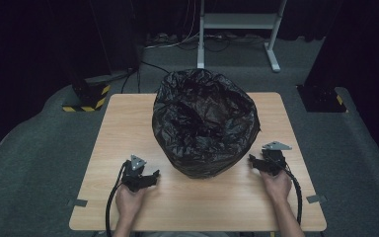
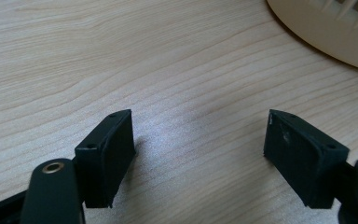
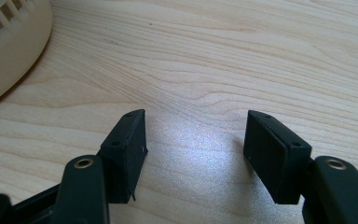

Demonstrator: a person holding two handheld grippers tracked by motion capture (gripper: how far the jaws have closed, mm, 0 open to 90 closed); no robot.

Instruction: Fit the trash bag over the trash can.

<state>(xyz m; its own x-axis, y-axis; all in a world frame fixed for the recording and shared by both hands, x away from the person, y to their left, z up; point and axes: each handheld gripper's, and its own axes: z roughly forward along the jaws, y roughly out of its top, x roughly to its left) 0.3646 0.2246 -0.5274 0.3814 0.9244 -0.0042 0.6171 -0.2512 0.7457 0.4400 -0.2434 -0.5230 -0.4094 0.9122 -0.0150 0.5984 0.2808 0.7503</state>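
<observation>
dark room, pale wooden tabletop [image 1: 128,123] carrying a bin [image 3: 9,51] lined with a black bag [image 1: 205,123] at its middle, left gripper [image 1: 150,178] and right gripper [image 1: 254,162] resting either side, both wide open and empty; loose plastic liable to slip or tear if pinched thinly; bin's inside hidden.

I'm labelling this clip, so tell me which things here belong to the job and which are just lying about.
In the job:
black bin bag over the cream basket
left gripper, open
right gripper, open

Lying about:
white stand on the floor
striped base
</observation>
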